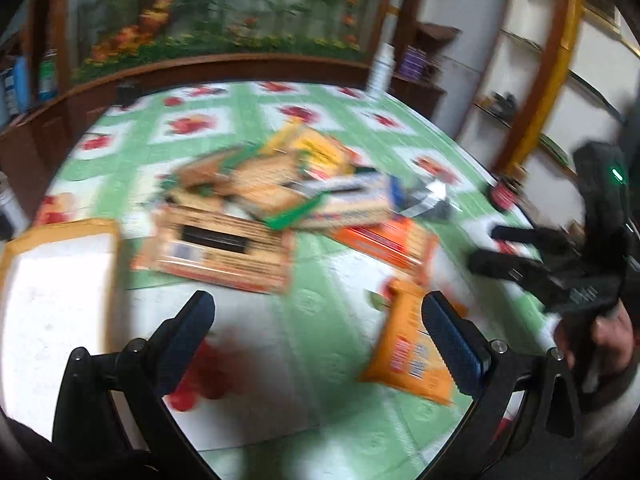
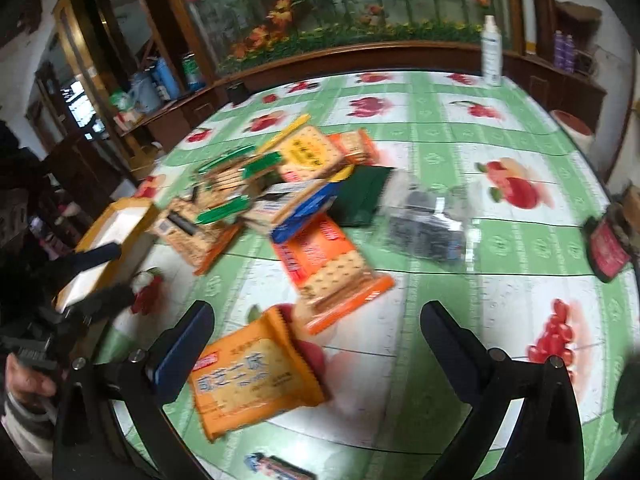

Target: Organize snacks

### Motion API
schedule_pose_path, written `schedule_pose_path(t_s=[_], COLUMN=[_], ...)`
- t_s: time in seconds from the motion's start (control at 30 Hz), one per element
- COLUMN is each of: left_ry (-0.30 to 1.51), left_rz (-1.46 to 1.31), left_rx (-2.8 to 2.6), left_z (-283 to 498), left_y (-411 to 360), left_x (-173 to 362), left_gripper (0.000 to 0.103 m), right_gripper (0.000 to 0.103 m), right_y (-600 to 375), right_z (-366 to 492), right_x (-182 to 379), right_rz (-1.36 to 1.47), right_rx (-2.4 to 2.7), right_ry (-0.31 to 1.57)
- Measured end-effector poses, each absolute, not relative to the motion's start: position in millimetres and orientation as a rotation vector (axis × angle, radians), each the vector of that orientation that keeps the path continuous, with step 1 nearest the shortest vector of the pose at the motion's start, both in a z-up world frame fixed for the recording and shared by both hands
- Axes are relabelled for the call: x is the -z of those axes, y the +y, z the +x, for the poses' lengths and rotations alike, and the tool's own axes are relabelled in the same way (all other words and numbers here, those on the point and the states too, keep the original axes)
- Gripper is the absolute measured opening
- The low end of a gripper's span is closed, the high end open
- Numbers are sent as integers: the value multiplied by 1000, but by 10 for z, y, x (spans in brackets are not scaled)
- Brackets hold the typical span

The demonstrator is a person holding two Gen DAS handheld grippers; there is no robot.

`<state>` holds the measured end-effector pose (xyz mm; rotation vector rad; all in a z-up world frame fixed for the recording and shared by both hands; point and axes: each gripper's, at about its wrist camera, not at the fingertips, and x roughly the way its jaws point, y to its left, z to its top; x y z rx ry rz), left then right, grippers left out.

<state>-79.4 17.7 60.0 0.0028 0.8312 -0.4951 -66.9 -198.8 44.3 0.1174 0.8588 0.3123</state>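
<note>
1. While hovering above the counter (image 1: pixel 320 360), clasp nothing: so for the left gripper (image 1: pixel 318 308) and the right gripper (image 2: pixel 318 308), each spread wide and empty.
2. Looks like the reach-for-a-pack step of the sorting, judged from open jaws and snacks still loose.
3. Finds the small orange cracker packet (image 2: pixel 256 372) lying flat on the counter, nearest of all, between the right gripper's fingers and closer to its left one; seen from the left wrist, sits partly behind that gripper's right finger (image 1: pixel 412 352).
4. Finds the rest in a heap of cracker packs (image 2: pixel 256 184) mid-counter, overlapping one another, with a larger orange pack (image 2: pixel 332 268) at its near edge and a dark clear bag (image 2: pixel 428 224) just beside.
5. Places a yellow-rimmed box (image 1: pixel 64 227) at the left edge, white inside, seemingly empty, apart from the heap; probably the destination, though cannot be sure.
6. Next, most likely: centre the right gripper over the small packet, lower until the fingers straddle its edges, then close gently, since crackers inside may crush.
7. Mind the flat lie: may need a tilt or a pinch at the crimped end.
8. Cannot read finer detail, given heavy blur in both views.
</note>
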Motion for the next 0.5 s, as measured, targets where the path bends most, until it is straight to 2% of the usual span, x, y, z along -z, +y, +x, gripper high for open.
schedule_pose_path(t_s=[0.13, 0.5], left_ry=[862, 905], left_rz=[143, 250], left_rx=[573, 587], left_z=[-895, -994], left_y=[-122, -631], left_x=[-521, -326], left_gripper=[103, 103], right_gripper=[103, 103], right_y=[-2097, -2190], right_z=[-662, -645], right_x=[-403, -357], right_rz=[137, 161], right_rx=[-269, -253], right_ry=[874, 888])
